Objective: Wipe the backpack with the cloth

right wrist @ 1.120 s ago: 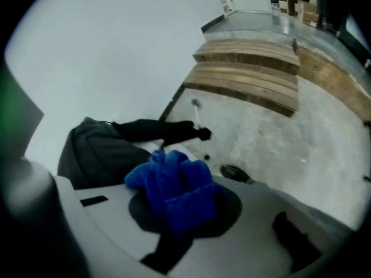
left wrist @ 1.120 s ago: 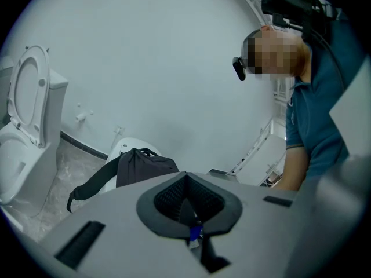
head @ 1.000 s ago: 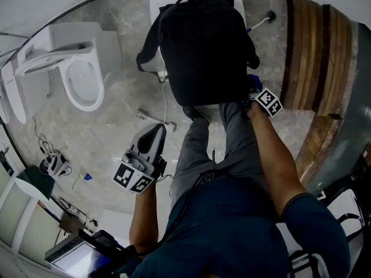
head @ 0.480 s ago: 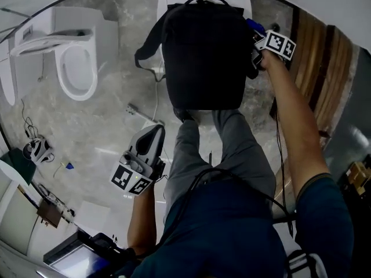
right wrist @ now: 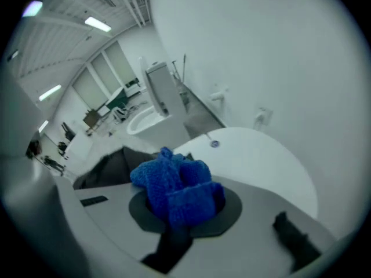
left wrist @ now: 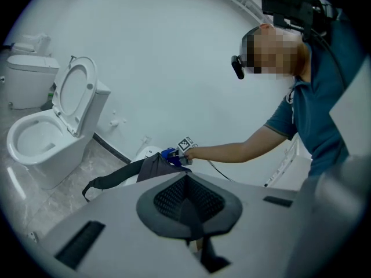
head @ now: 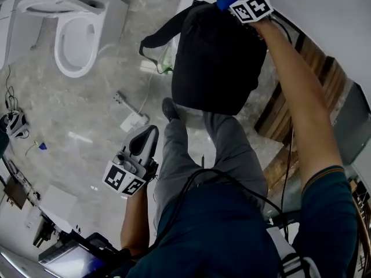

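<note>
Atop the black backpack (head: 217, 62), right gripper (right wrist: 179, 208) clamping blue cloth (right wrist: 177, 189), left gripper (left wrist: 188, 206) closed, empty, open-lidded toilet (head: 78, 36) well apart

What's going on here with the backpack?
A person in a bathroom holds a gripper in each hand. The right gripper, clamped on a blue cloth, reaches to the top of the black backpack. The left gripper hangs low at the person's side, jaws together, empty. An open toilet stands nearby.
</note>
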The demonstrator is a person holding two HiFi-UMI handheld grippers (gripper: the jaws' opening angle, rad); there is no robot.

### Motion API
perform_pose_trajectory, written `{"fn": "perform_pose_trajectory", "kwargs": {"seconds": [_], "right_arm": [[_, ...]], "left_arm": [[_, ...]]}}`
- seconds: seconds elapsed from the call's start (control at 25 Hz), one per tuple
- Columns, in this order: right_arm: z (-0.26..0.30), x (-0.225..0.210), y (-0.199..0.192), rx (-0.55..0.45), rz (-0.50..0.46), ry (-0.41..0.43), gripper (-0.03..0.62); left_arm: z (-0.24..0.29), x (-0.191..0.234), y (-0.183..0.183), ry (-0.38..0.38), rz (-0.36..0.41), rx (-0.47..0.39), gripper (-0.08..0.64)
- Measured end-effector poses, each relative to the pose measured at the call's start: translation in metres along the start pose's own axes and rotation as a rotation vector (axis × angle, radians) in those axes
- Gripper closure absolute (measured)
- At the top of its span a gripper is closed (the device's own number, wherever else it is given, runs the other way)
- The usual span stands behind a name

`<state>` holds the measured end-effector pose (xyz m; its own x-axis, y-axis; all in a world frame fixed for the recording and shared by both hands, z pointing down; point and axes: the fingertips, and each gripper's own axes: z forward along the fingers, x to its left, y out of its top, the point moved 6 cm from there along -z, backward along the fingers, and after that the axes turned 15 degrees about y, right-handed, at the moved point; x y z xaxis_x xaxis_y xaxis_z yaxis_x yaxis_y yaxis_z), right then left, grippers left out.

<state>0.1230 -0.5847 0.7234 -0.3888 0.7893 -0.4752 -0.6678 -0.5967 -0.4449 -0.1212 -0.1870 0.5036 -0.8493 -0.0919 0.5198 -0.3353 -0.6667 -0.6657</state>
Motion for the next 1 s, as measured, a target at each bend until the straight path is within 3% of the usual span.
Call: {"fn": "perform_pose_trajectory", "kwargs": {"seconds": [0.08, 0.12, 0.24, 0.32, 0.36, 0.48, 0.72, 0.88, 1.0], "right_arm": [[0.032, 0.017, 0.026, 0.147, -0.042, 0.023, 0.552], [0.042, 0.024, 0.035, 0.264, -0.118, -0.009, 0.552], [0.058, 0.048, 0.056, 0.678, -0.501, -0.152, 0.552], [0.073, 0.068, 0.073, 0.816, -0.703, -0.182, 0.552], [0.082, 0.083, 0.081, 0.825, -0.737, -0.16, 0.552], [0.121, 0.136, 0.078, 0.876, -0.709, 0.006, 0.552], [0.211, 0.232, -0.013, 1.198, -0.944, 0.177, 0.552], [0.241, 0.313, -0.071, 1.235, -0.934, 0.27, 0.554], [0.258, 0.357, -0.112, 1.265, -0.919, 0.241, 0.552]], "left_arm": [[-0.008, 0.004, -0.005, 0.014, -0.018, -0.021, 0.557], [-0.012, 0.007, -0.006, 0.021, -0.026, -0.03, 0.557], [-0.023, 0.015, -0.01, 0.041, -0.054, -0.051, 0.557], [-0.03, 0.022, -0.012, 0.048, -0.064, -0.061, 0.557], [-0.034, 0.025, -0.012, 0.049, -0.066, -0.065, 0.557], [-0.048, 0.03, -0.015, 0.053, -0.066, -0.081, 0.557], [-0.071, 0.038, -0.013, 0.061, -0.068, -0.115, 0.557], [-0.081, 0.048, -0.015, 0.068, -0.081, -0.114, 0.557], [-0.087, 0.052, -0.018, 0.07, -0.083, -0.115, 0.557]]}}
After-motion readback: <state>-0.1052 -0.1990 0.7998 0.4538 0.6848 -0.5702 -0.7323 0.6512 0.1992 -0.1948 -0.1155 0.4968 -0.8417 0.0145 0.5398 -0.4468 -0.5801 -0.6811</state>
